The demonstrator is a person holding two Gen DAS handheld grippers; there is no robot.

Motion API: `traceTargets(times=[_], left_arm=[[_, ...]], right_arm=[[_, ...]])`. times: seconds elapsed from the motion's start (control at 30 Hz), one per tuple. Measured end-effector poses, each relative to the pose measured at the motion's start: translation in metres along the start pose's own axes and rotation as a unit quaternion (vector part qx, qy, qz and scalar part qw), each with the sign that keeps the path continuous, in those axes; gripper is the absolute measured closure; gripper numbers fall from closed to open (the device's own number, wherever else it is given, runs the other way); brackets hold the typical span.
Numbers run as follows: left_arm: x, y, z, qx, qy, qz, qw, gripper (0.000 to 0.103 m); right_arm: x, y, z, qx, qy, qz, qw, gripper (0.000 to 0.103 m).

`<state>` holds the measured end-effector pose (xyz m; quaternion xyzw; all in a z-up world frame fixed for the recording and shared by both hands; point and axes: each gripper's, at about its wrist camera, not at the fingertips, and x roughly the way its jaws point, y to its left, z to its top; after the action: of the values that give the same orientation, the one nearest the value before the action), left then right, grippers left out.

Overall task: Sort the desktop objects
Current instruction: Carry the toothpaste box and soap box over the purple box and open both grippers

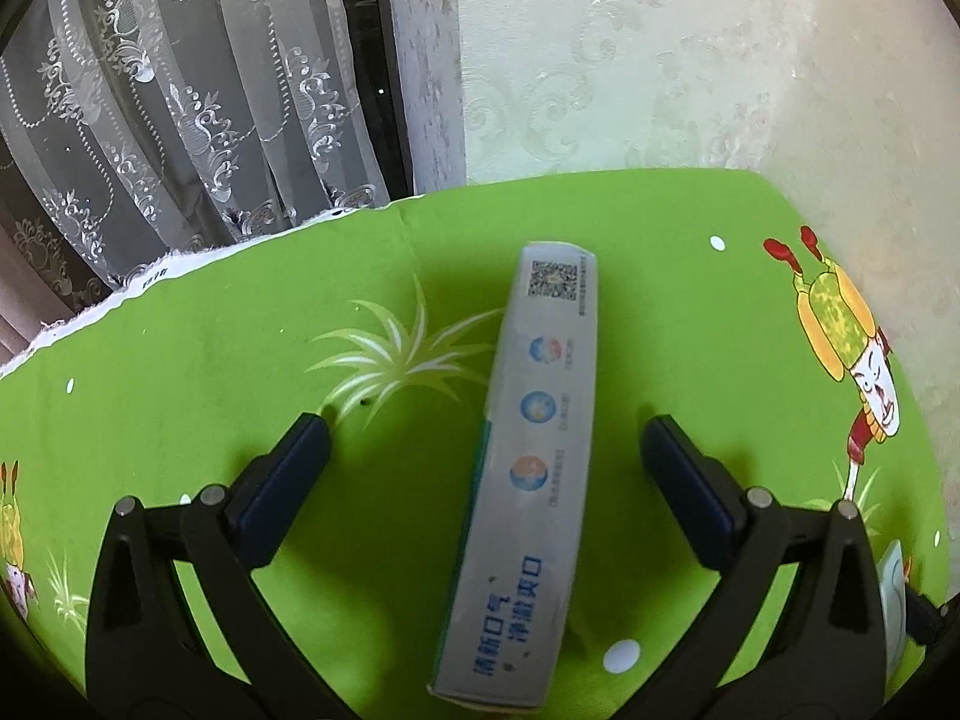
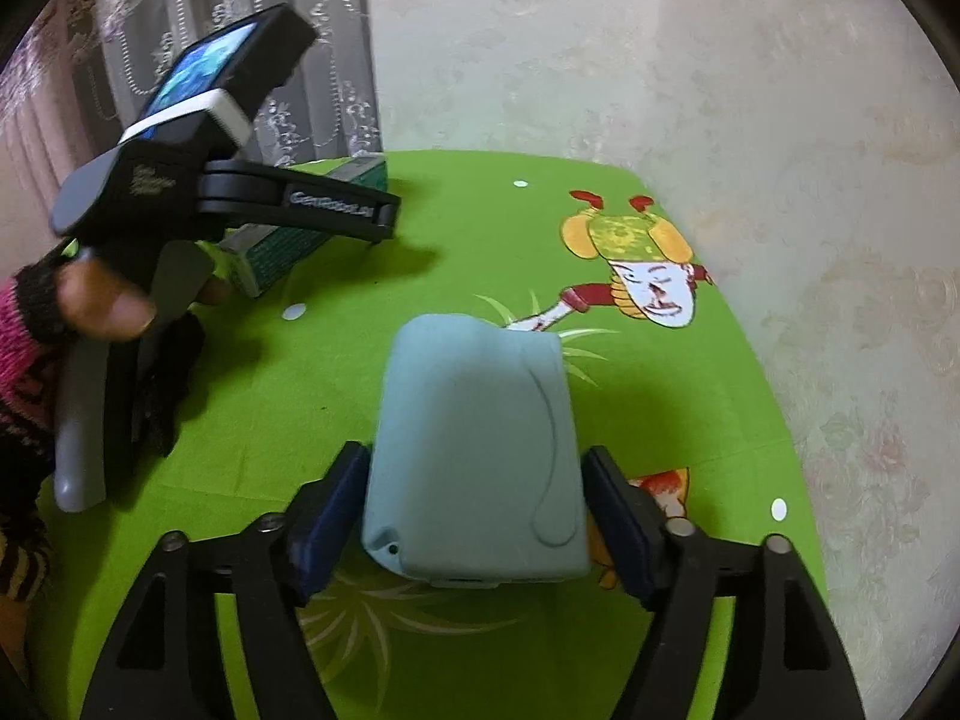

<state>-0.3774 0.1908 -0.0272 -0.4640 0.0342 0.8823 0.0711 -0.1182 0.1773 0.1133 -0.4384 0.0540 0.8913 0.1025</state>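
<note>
A long white toothpaste box (image 1: 534, 468) with blue print and a QR code lies on the green tablecloth (image 1: 180, 396), running away from me between my left gripper's fingers. My left gripper (image 1: 486, 450) is open, its pads apart from the box on both sides. In the right wrist view the same box (image 2: 288, 240) shows its teal side under the left gripper tool (image 2: 312, 204) at the far left. My right gripper (image 2: 474, 504) is shut on a pale blue soft case (image 2: 474, 450), pads pressed on its two sides.
The table's back edge meets a lace curtain (image 1: 180, 120) at the left and a patterned wall (image 1: 720, 60) behind and to the right. Cartoon figures (image 2: 636, 258) are printed on the cloth. The person's gloved left hand (image 2: 102, 306) holds the left tool.
</note>
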Motion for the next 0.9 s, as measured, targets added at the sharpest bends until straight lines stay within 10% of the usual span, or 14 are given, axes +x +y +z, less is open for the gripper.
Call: traceTargets(times=[0.37,0.5,0.9], left_arm=[[-0.002,-0.007,-0.003,-0.003,-0.005,0.0,1.0,0.003],[-0.028,-0.024,-0.006,0.047,-0.033,-0.017,0.9982,0.07],[-0.102,0.01,-0.074,0.057,-0.057,0.014,0.9966,0.071]], right_arm=[[-0.009,-0.015,-0.002,0.023,-0.002,-0.013,1.0,0.025],[-0.017,-0.024,-0.005,0.04,-0.01,-0.02,0.999,0.043],[-0.017,-0.022,-0.006,0.04,-0.012,-0.025,0.999,0.043]])
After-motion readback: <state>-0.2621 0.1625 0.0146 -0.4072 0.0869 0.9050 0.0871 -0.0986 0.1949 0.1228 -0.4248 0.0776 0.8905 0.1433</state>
